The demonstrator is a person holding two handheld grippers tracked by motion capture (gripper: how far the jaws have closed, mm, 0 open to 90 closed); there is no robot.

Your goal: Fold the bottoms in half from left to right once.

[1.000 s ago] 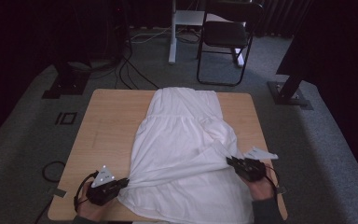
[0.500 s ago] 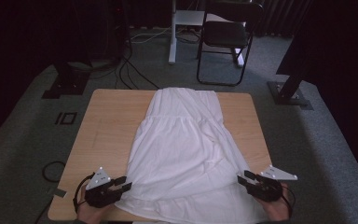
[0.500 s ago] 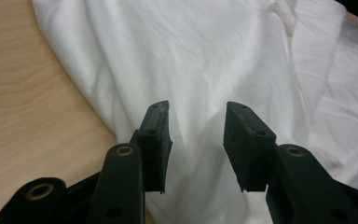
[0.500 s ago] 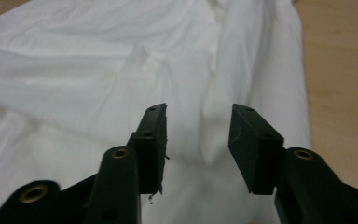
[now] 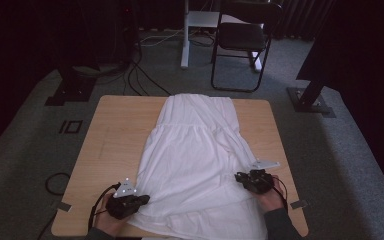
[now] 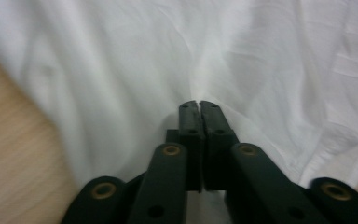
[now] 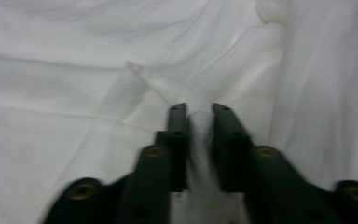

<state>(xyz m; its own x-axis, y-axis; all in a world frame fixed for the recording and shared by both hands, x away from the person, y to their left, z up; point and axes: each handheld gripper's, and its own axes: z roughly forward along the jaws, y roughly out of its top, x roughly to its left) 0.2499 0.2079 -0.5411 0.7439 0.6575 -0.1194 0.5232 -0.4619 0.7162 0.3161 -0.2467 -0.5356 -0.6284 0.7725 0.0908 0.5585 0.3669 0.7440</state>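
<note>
On the wooden table (image 5: 115,130) a white dress (image 5: 195,150) lies flat, bodice toward the far edge, skirt spread toward the person, hem hanging a bit over the near edge. Left gripper (image 5: 139,200) sits at the skirt's left edge near the hem; right gripper (image 5: 241,178) at the right edge, a little farther up the skirt.

Left gripper view: jaws have just been closing and now meet almost tip to tip, with a thin pinch of white cloth drawn up between them, creases radiating from the tips. Right gripper view: jaws have just been closing too, now narrow with a thicker fold of cloth bunched between the pads, a ridge of fabric running off from it. So both are clamped on the dress.

Step, as I read it: grab phase of a fold or a straighten, both side edges of the skirt just taken. Next move likely calls for lifting both hands together, evenly, keeping the cloth taut between them, so the skirt comes up without dragging the bodice or bunching. Risk: the left pinch looks thin and could slip.

Beyond the table: a folding chair (image 5: 240,40), floor cables (image 5: 145,75).
</note>
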